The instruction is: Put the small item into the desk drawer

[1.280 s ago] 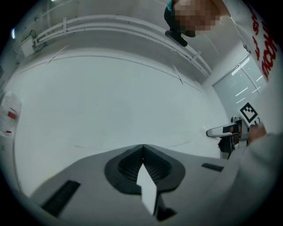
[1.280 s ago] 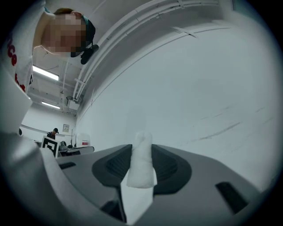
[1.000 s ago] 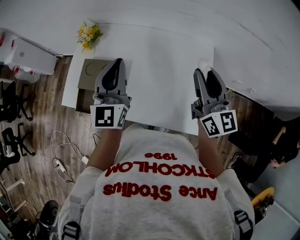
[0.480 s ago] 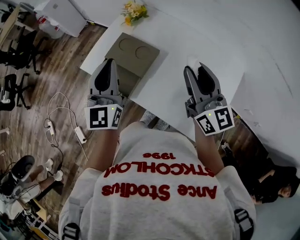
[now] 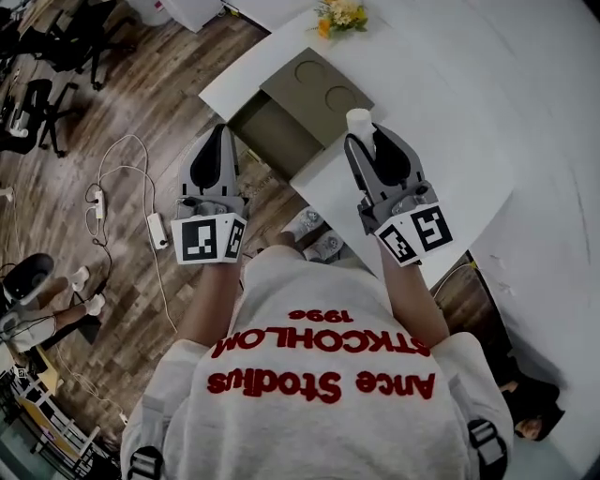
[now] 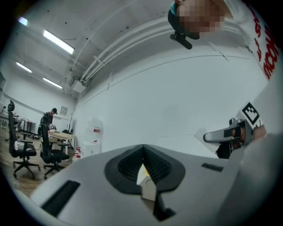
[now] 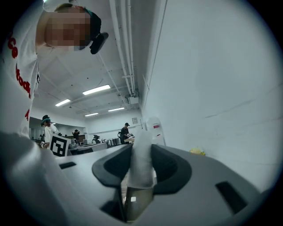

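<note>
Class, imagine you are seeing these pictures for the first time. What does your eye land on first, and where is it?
The right gripper is clamped on a small white item, close to the open desk drawer at the edge of the white desk. The left gripper is shut and empty above the wooden floor. A bunch of yellow flowers sits at the desk's far edge.

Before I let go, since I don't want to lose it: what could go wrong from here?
1. The item is pinched only at the tips of the right tongs and sticks out past them, so it may slip.
2. In the head view it lines up with the right edge of the open drawer, not its middle. Released now, it may land on the desk or the floor.
</note>
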A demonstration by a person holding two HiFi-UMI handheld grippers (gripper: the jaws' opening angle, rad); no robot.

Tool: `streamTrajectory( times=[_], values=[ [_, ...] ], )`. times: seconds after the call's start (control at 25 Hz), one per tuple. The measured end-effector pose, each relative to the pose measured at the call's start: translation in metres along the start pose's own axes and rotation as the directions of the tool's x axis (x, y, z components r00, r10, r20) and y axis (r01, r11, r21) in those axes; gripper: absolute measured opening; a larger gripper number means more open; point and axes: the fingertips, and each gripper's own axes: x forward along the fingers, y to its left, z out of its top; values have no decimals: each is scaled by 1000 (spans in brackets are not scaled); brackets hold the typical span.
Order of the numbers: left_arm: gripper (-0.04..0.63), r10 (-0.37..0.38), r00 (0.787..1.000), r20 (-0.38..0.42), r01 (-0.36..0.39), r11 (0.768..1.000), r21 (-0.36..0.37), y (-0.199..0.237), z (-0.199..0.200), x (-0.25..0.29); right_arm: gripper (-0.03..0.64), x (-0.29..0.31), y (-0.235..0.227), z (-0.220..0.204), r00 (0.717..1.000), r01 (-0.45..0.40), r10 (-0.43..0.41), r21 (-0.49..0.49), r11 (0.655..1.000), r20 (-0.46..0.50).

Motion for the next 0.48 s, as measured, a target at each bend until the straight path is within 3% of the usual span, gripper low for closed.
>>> streamTrajectory(
  times=[0.24,0.48],
  values=[
    [8,64,995,-74,-67,997,-32,23,-37,-11,138,44,9,-60,987,-65,68,26,998,-148],
    [8,106,983,-148,-116,992,-57,40,-77,-19,138,76,5,-156,935,-89,95,33,995,-342]
  ],
)
